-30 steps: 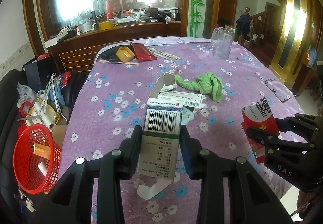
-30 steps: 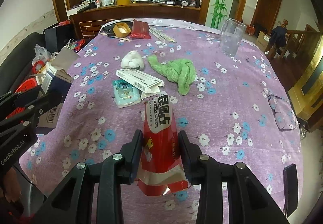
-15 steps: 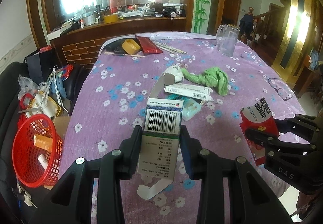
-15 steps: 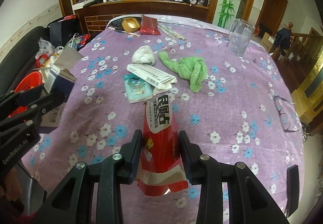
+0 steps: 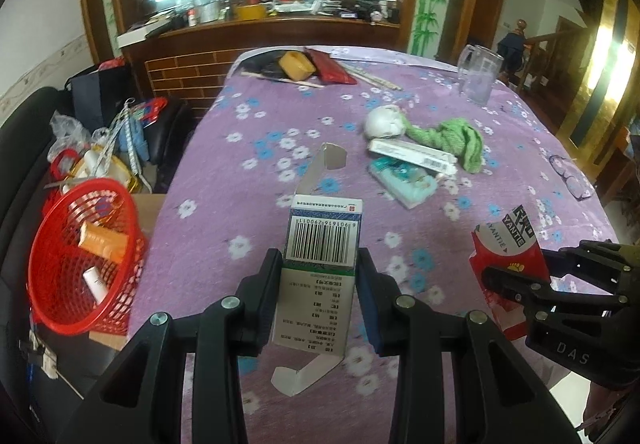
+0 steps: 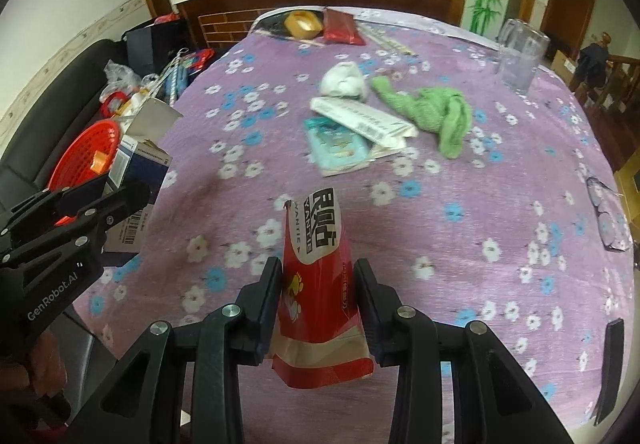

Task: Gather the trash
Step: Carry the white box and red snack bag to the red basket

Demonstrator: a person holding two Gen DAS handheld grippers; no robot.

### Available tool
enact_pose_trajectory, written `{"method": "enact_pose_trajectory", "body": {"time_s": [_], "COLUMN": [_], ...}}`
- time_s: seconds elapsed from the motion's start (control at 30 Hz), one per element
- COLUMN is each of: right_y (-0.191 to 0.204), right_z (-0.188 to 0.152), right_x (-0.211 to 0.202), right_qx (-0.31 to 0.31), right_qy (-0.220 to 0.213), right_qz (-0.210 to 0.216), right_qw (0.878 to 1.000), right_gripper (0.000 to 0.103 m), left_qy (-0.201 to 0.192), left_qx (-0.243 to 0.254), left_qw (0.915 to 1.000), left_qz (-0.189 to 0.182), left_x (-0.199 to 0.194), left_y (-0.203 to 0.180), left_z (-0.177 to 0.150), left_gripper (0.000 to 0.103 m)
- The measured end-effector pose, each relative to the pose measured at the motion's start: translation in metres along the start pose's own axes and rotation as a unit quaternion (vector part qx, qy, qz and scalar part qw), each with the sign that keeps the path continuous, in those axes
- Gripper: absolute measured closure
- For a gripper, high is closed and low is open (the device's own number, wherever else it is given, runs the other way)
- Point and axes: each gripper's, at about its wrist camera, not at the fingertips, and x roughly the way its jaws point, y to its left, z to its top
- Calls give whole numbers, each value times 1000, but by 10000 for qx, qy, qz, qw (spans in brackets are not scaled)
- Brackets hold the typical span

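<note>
While both claws hang over the near edge of the bench (image 6: 500, 244), which wears a purple cloth printed with white and blue flowers, we see each one clamped on a piece of trash. Our left claw (image 5: 319, 298) grips a white cardboard carton with a barcode and a green band (image 5: 320, 264), held upright with its end flaps open above and below the pads. Our right claw (image 6: 319, 300) grips a red and white torn snack packet with black lettering (image 6: 316, 276), also upright between the pads; the left wrist view shows that same packet (image 5: 506, 244) out to the right.

Off the left edge of the bench sits a round red plastic mesh basket (image 5: 60, 308), tilted, with an orange box and a small white tube inside; it is well apart from both claws.

Near the middle of the bench lie a crumpled white paper ball (image 6: 344, 80), a long flat white box with a barcode (image 6: 360, 118) resting across a pale blue soft packet (image 6: 336, 148), and a rumpled green cloth (image 6: 436, 112) just beside them. At the far right stands a clear glass mug (image 6: 520, 56). Along the far edge are a yellow roll of tape (image 6: 302, 22) and a dark red pouch (image 6: 340, 26).
</note>
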Motion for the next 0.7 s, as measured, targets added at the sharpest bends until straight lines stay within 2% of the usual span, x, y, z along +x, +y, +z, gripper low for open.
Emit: {"method": "enact_pose_trajectory", "body": {"time_s": [0.7], "right_y": [99], "right_z": [22], "right_x": [21], "right_qx": [-726], "right_qy": [153], "right_qz": [508], "right_qw": [9959], "right_gripper": [61], "left_qy": [-117], "left_qx": [-779], "left_qw": [9957], "left_qz": [496], "left_x": [-27], "left_y": [99], "left_z": [-16], "left_gripper": [68]}}
